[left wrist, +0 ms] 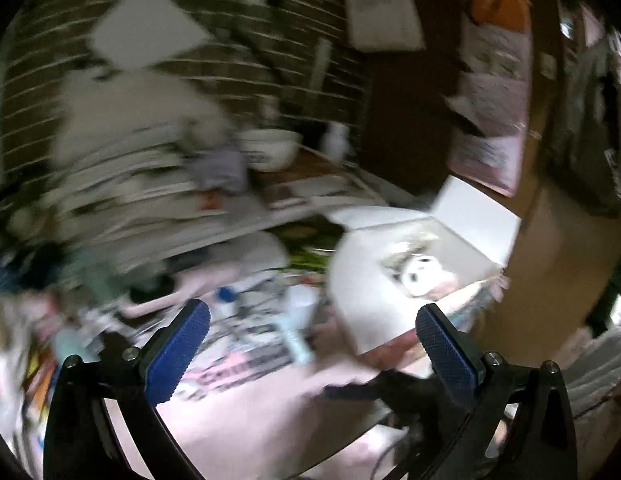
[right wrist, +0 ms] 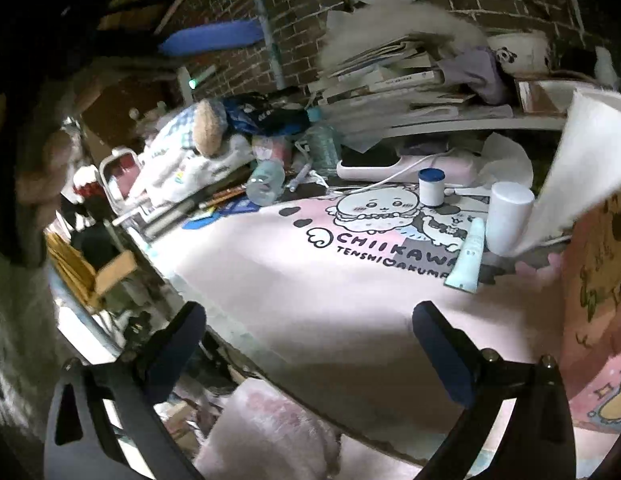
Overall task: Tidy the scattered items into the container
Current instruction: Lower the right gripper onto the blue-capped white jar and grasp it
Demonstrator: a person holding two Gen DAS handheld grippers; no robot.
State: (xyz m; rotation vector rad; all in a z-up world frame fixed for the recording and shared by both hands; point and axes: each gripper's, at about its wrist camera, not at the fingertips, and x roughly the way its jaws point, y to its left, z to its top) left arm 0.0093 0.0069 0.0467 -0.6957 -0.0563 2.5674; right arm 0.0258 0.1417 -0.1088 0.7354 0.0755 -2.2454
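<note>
Both grippers spread wide, empty, above pink mat.

Pink printed mat spread over the table. Resting on it: pale green tube just beside a white cylinder, a blue-lidded jar farther back, a white box with flaps open. Along the back edge, a clear bottle tipped over, among blurred clutter.

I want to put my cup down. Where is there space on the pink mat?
The near part of the pink mat is bare, from its front edge up to the printed cartoon. It is crowded farther back: a pale tube, white bottle and blue-lidded jar, then piled books.
</note>
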